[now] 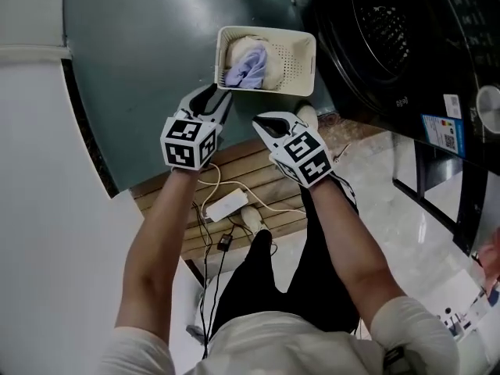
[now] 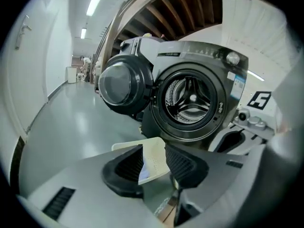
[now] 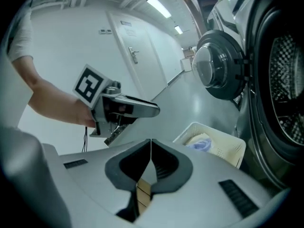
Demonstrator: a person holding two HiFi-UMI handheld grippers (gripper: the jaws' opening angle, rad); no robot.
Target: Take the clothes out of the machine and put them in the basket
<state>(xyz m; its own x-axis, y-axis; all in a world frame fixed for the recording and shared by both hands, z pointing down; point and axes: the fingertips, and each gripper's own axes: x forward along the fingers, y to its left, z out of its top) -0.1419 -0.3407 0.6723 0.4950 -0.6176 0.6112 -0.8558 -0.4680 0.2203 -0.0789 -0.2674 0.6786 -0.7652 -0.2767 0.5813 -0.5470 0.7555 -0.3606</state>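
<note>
A cream perforated basket (image 1: 293, 62) stands on the floor in front of the black washing machine (image 1: 391, 30). In it lie a white and a lavender cloth (image 1: 248, 65). My left gripper (image 1: 221, 98) hovers at the basket's near left corner, its jaws apart with nothing between them. In the left gripper view the left gripper (image 2: 154, 147) frames the basket (image 2: 124, 146), with the open drum (image 2: 190, 101) beyond. My right gripper (image 1: 266, 122) is beside it, a little nearer me. The right gripper (image 3: 151, 140) has its tips touching and holds nothing. The right gripper view also shows the basket (image 3: 223, 148) and the left gripper (image 3: 149, 109).
The machine's round door (image 2: 121, 84) hangs open to the left. A wooden slatted platform (image 1: 246, 166) lies under my hands, carrying a white power strip (image 1: 224, 205) and cables. My shoe (image 1: 307, 114) is close to the basket. A white wall (image 1: 39, 209) runs along the left.
</note>
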